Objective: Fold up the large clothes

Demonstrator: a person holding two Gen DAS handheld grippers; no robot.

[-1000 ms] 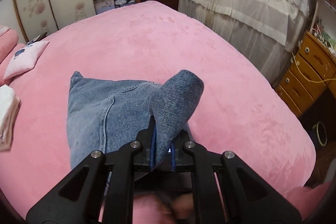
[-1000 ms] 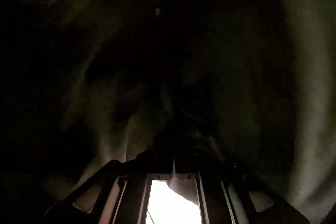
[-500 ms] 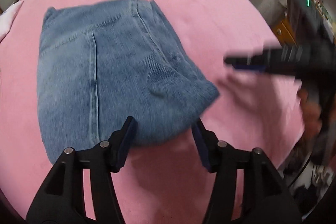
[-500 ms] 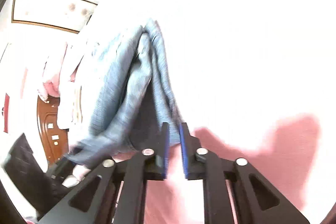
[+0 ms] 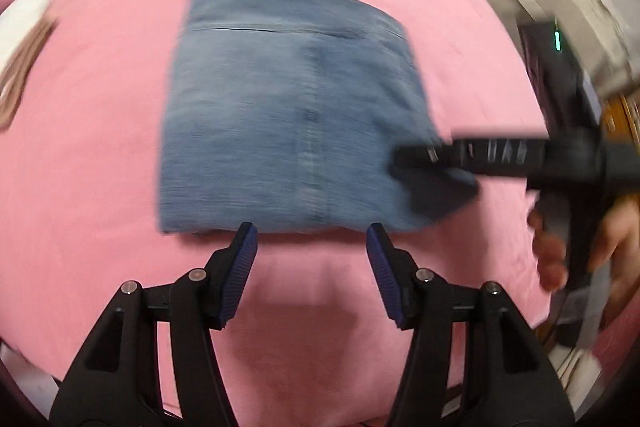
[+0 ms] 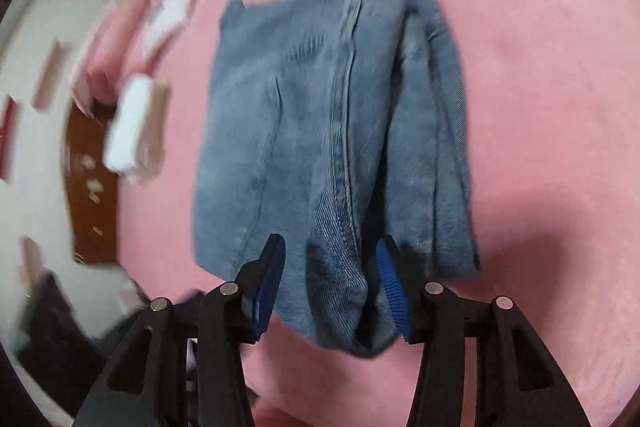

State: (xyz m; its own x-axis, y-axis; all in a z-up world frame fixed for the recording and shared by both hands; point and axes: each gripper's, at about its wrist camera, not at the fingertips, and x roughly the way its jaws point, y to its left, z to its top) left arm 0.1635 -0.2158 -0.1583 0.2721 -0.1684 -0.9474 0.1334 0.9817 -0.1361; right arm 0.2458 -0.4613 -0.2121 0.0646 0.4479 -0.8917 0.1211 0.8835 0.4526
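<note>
Folded blue jeans [image 5: 288, 115] lie flat on the pink bed [image 5: 100, 187], near its middle. The left gripper [image 5: 312, 247] hangs just short of the jeans' near edge, jaws apart with nothing between them. The right gripper [image 6: 330, 267] sits over the jeans' right corner; its jaws have just been opening, and denim lies between the blue pads [image 6: 390, 283] without being pinched. Folded pale cloths [image 6: 134, 125] rest far left.
</note>
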